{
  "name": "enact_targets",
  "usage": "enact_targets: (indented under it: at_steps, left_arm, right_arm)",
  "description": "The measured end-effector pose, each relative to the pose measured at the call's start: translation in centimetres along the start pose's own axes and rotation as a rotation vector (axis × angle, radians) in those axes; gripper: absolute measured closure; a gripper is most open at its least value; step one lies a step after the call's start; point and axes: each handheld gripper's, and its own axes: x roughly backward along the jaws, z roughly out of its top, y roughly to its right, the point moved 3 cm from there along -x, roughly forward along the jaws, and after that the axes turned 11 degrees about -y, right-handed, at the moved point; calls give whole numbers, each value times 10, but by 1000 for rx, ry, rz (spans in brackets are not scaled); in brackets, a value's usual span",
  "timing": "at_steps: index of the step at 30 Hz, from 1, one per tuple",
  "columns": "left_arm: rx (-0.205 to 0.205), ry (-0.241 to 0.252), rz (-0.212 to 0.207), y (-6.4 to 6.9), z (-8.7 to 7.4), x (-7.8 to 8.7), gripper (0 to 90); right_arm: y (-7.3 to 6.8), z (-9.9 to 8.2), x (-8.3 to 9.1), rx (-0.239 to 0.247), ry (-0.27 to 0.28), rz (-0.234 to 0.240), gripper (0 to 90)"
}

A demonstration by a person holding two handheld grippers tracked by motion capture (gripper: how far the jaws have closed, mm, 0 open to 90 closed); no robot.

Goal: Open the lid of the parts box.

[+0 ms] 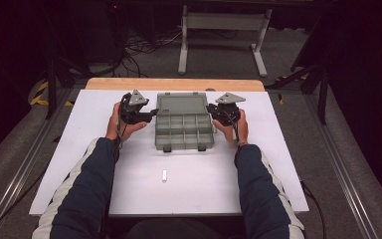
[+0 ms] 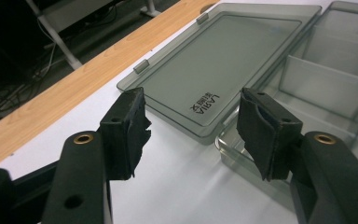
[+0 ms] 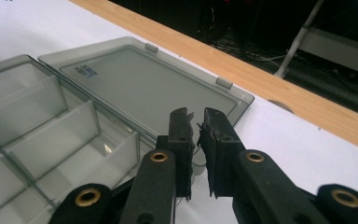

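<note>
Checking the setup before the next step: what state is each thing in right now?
Organizer box: open, compartments look empty.
Lid: folded back flat on the table.
Left gripper: jaws apart, nothing between them.
Right gripper: jaws nearly shut, holding nothing.
Small white piece: lying loose, near the person.

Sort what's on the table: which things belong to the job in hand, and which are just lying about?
In the job:
- plastic compartment box, open
- its lid, lying flat behind it
- left gripper, fingers apart, nothing between them
- right gripper, fingers nearly together, holding nothing

Lying about:
- small white piece near the table's front edge
</note>
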Motion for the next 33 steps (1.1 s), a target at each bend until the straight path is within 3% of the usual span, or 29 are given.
enact_targets:
  at_steps: [8, 10, 20, 22, 33]
  left_arm:
    - [-35, 20, 3, 5, -1, 15, 391]
    - [-63, 19, 9, 8, -2, 20, 383]
    - [-107, 46, -2, 17, -9, 40, 346]
    - [-133, 47, 5, 20, -13, 47, 341]
    - [-157, 84, 10, 30, -27, 70, 314]
  right_arm:
    - [-4, 4, 12, 14, 21, 5, 814]
    - [-6, 5, 15, 18, 26, 8, 808]
    - [-17, 5, 31, 95, 36, 17, 741]
    - [-19, 5, 35, 101, 46, 25, 731]
    - [-32, 2, 51, 149, 67, 61, 664]
